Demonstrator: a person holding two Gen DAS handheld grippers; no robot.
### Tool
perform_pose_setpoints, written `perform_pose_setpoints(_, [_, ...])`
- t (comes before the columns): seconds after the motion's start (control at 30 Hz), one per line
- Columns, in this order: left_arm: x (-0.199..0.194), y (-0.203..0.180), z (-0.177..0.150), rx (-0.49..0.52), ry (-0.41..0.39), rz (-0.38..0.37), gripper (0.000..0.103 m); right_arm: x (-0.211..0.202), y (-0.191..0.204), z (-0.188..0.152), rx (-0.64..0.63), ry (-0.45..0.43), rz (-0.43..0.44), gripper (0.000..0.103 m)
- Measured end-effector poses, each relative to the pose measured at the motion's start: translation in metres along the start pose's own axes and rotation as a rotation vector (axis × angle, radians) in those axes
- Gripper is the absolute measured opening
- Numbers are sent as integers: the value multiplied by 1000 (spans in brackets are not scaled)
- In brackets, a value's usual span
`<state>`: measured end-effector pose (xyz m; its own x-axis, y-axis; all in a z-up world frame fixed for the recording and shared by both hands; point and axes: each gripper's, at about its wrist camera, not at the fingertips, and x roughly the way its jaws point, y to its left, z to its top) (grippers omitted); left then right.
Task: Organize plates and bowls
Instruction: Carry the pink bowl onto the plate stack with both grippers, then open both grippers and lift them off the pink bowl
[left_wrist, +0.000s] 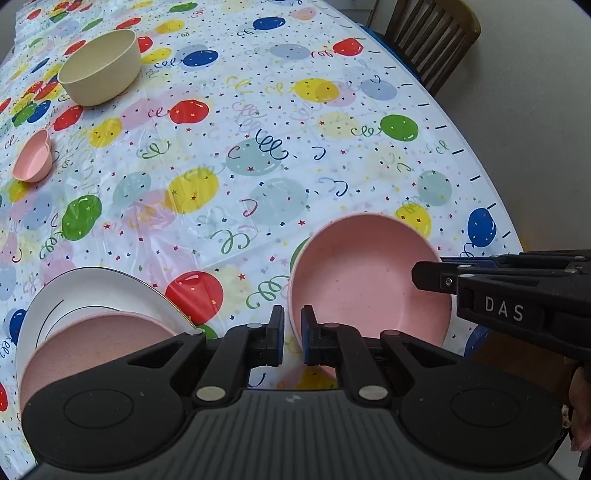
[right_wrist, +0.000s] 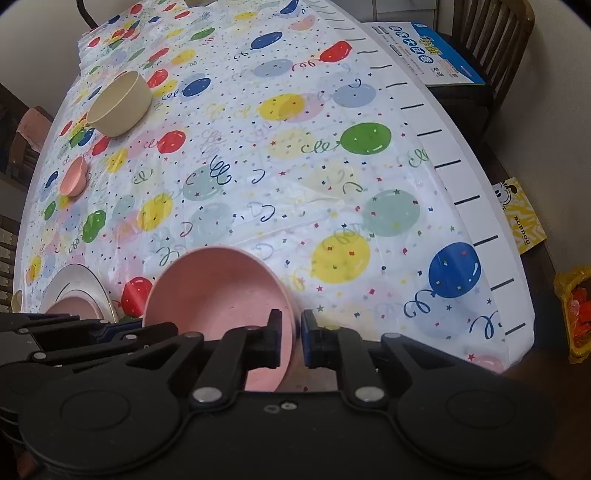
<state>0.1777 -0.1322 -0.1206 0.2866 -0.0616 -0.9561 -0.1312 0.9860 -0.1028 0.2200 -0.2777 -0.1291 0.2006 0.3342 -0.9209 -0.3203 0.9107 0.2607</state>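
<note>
Showing only rightward: yellow bag (right_wrist: 574, 314).

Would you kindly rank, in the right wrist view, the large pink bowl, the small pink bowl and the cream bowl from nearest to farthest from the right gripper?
1. Large pink bowl: rim between the right gripper fingers.
2. Small pink bowl: mid-table, left.
3. Cream bowl: far left.

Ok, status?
Left claw shut on big pink bowl rim. Right claw astride opposite rim, grip unclear. Nothing blocking.
</note>
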Motion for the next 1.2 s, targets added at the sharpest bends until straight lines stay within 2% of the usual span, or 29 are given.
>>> perform_pose_setpoints(0.23, [-26, 3, -3, 10, -57, 6, 9, -18, 7, 2, -20, -37, 7, 20])
perform_pose_setpoints(0.83, [-106, 44, -9, -70, -262, 31, 12, -78, 56, 1, -133, -175, 28, 33])
perform_pose_setpoints(0.97, [-122, 58, -8, -94, -304, 40, 14, -89, 72, 4, -161, -208, 38, 41])
perform_pose_setpoints(1.03, [-130, 66, -6, -113, -323, 47, 22, -94, 80, 8, -173, -225, 39, 46])
perform_pose_setpoints(1.13, [-139, 80, -1, -144, -354, 61, 42, -101, 93, 14, -199, -248, 45, 50])
perform_pose_setpoints(1.2, [-142, 88, 4, -160, -367, 76, 47, -103, 102, 21, -218, -260, 47, 54])
